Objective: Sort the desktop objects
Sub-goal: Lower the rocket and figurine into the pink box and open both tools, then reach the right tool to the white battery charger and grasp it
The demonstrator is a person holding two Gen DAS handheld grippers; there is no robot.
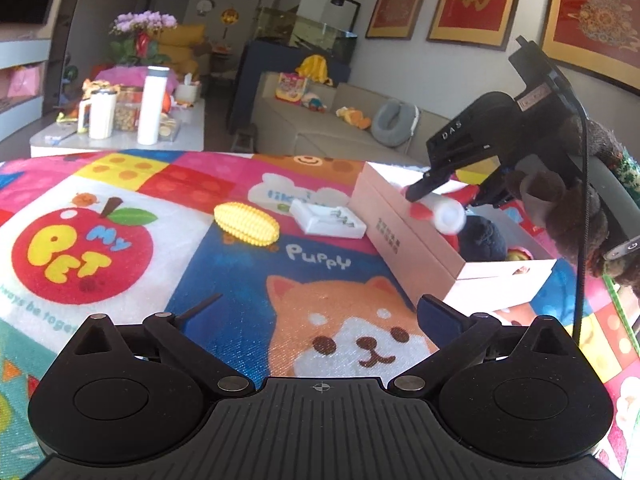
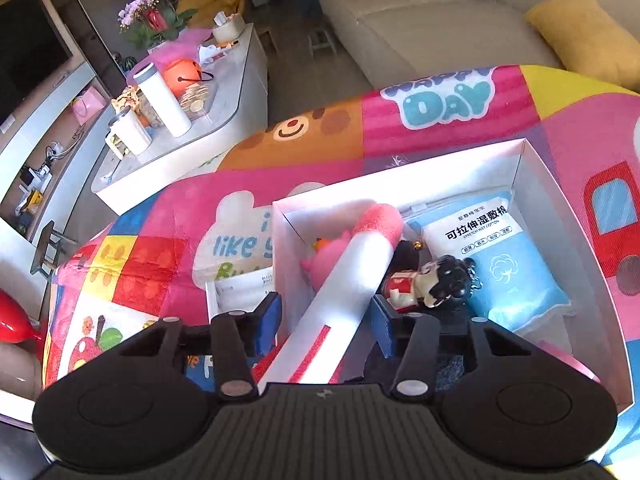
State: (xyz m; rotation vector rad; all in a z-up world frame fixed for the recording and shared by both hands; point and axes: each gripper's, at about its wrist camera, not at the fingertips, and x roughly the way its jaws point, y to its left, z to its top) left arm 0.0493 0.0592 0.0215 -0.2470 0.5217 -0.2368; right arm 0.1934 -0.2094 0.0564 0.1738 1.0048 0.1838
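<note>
A yellow corn toy [image 1: 246,224] and a small white dish [image 1: 328,220] lie on the colourful mat, ahead of my left gripper [image 1: 320,312], which is wide open with nothing between its fingers. To the right stands the open pink-white box [image 1: 416,248]. My right gripper [image 2: 324,312] hangs over this box [image 2: 400,168], with a white tube with a red end [image 2: 356,272] running lengthwise between its jaws. Its right pad lies against the tube, while a gap shows at the left pad. A doll figure [image 2: 432,284], a blue cotton pack [image 2: 496,256] and a pink toy [image 2: 324,260] lie inside.
A brown fuzzy sleeve [image 1: 560,208] reaches in behind the right gripper [image 1: 454,196]. Past the mat's far edge stand a low white table [image 1: 120,140] with bottles and jars, and a beige sofa [image 1: 340,128]. The patterned mat [image 1: 160,264] covers the whole work surface.
</note>
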